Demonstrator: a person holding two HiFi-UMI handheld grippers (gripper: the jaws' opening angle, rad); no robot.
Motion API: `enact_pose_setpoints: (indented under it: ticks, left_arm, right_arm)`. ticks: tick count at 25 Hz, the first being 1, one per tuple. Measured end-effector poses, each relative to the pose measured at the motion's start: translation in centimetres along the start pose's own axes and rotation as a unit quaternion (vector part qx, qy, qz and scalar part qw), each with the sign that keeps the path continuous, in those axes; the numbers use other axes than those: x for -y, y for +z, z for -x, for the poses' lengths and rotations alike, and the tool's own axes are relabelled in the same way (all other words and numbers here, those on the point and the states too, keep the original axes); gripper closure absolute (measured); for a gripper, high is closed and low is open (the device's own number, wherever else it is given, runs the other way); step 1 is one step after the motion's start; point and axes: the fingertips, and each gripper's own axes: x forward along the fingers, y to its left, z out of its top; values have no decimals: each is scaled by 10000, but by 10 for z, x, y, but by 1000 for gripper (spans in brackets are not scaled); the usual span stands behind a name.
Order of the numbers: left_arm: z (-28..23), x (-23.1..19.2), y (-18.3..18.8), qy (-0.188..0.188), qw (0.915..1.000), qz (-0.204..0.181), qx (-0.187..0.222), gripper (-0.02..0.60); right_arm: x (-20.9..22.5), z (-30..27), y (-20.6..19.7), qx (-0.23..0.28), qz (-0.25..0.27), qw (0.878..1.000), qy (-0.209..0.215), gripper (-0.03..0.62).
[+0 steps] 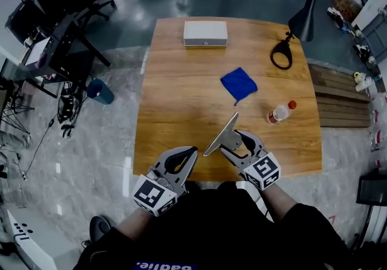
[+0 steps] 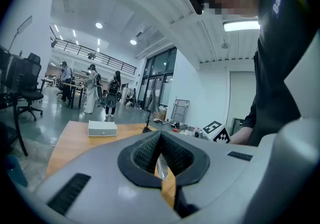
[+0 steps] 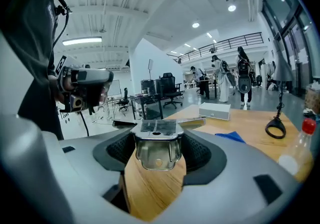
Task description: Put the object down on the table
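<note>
My right gripper (image 1: pixel 233 141) is shut on a shiny metal scraper-like tool (image 1: pixel 219 136), held a little above the near edge of the wooden table (image 1: pixel 181 102). Its flat blade points up and to the left. In the right gripper view the tool's metal body (image 3: pixel 157 152) fills the space between the dark pads (image 3: pixel 199 149), which press on its sides. My left gripper (image 1: pixel 189 154) hovers just left of it at the table's front edge. Its tips meet and hold nothing. In the left gripper view the pads (image 2: pixel 145 154) touch at the top, and a sliver of the blade shows beyond them.
On the table lie a white box (image 1: pixel 205 32) at the far edge, a blue cloth (image 1: pixel 239 84) in the middle and a red-capped bottle (image 1: pixel 280 112) on its side at right. A black lamp (image 1: pixel 304 16) with a ring-shaped base (image 1: pixel 282 55) stands at the far right corner. Office chairs (image 1: pixel 60 3) are at left.
</note>
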Motion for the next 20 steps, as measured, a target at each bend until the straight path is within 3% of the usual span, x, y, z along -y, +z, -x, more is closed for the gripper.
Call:
enact_pose_setpoints:
  ticks: [11,20]
  left_arm:
    - [-15,-1,1,220,9996,63,-137,572]
    - [-11,-6,2,412,9989,64,-219,572]
  right_arm:
    - [13,-38,-40,-411,-15,9988,250,313]
    - [25,-68,-91,-1031,169,9941,294,313]
